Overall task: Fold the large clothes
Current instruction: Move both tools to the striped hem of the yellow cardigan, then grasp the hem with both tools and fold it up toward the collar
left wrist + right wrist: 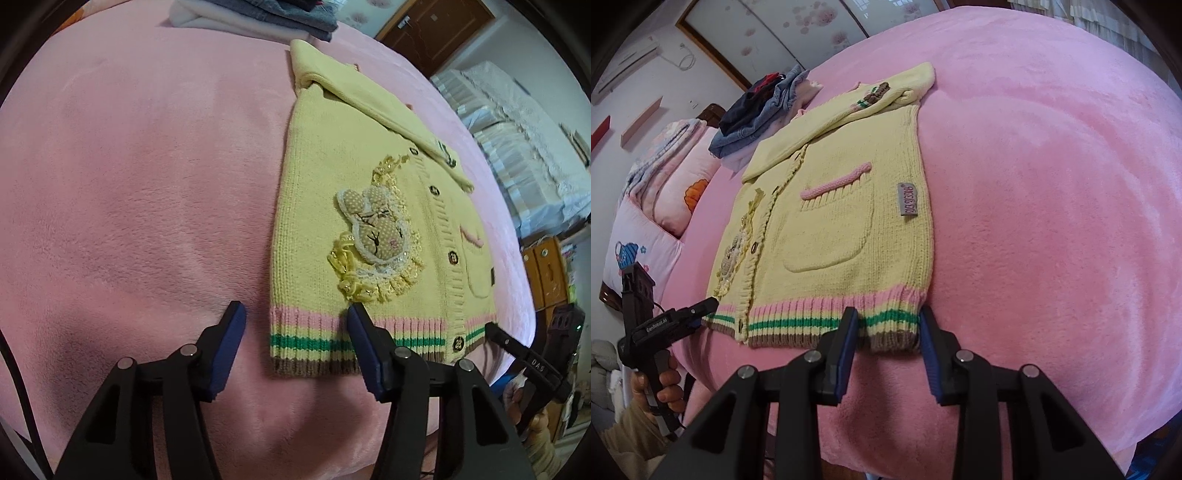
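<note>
Left tongs (pixel 295 314): nearest item in the left wrist view, jaws spread, straddling the left corner of the striped hem (pixel 314 343); pads not seen pressing the knit. No cloth pinched.

Right tongs (pixel 888 317): nearest in the right wrist view, jaws partly spread, set either side of the right corner of the hem; whether the pads pressed the knit could not be told. A hand (pixel 661 384) gripped the left tool's handle at the far left of that view.

Cardigan (pixel 842 206): yellow knit, lay flat and buttoned on the pink blanket (pixel 1052 184) of the bed, hem toward both tongs. Hem banded pink, green and brown. 1 patch pocket (pixel 831 236) with a pink top edge; grey label (pixel 907 199) beside it. Rabbit patch (pixel 376 229) with lace trim on the other front panel. 4 dark buttons (pixel 453 257) visible along the placket in the left wrist view. Both sleeves folded across the chest.

Pile of clothes (pixel 757 107): denim and dark items, beyond the collar.

Pillows (pixel 665 192): pink, at the far left edge.
</note>
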Motion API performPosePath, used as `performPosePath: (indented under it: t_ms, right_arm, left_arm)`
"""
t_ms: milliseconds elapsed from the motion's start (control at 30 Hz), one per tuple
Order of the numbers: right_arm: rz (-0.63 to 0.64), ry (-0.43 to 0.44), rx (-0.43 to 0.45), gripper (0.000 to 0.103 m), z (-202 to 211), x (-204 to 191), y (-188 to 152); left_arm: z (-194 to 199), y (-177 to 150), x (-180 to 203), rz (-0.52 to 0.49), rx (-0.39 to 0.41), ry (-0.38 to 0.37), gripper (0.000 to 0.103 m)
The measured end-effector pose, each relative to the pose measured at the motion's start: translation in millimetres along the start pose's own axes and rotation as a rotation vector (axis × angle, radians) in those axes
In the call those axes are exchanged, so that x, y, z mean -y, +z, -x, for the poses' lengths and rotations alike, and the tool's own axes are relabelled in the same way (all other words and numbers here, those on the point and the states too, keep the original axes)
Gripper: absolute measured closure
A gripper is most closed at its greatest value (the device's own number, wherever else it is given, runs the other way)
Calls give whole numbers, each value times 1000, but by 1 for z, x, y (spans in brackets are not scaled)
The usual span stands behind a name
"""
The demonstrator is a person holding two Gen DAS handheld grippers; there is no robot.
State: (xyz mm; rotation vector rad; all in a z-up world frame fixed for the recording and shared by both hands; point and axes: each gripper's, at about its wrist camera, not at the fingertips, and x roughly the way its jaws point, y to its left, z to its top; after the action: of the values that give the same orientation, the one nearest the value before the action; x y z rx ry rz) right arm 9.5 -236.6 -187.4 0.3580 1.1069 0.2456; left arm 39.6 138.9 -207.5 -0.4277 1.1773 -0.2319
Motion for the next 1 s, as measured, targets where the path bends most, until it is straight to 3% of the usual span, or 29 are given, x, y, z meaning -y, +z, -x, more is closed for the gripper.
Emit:
performPosePath:
  t_ms: [33,67,100,167,300,400,533,667,867,1000]
  right_arm:
    - [19,-9,-3,73,0,-3,0]
    - [31,-4,-8,85,-1,-5,0]
    - [43,7,-15,89,-2,-9,1]
    - [77,-10,-11,90,-1,-16,1]
    - [125,35,1,91,8,-31,7]
    - [149,62,25,91,20,-41,14]
    - [139,119,96,91,49,-45,37]
    - [86,172,166,91,69,-39,72]
    - [-46,253,229,91,61,-18,152]
    - [-145,274,238,91,31,-1,202]
  left_arm:
    - [-1,1,5,-23,-12,9,48]
    - [-2,1,10,-37,-20,10,56]
    - [-3,1,13,-51,-29,8,63]
    - [-6,2,22,-67,-61,-14,91]
    - [-10,4,35,-59,-96,-29,92]
    - [0,11,41,0,-88,-147,93]
    - [31,37,46,75,-8,-310,93]
    - [55,76,46,137,78,-387,93]
    - [57,157,41,202,180,-404,93]
    - [30,201,40,228,184,-375,93]
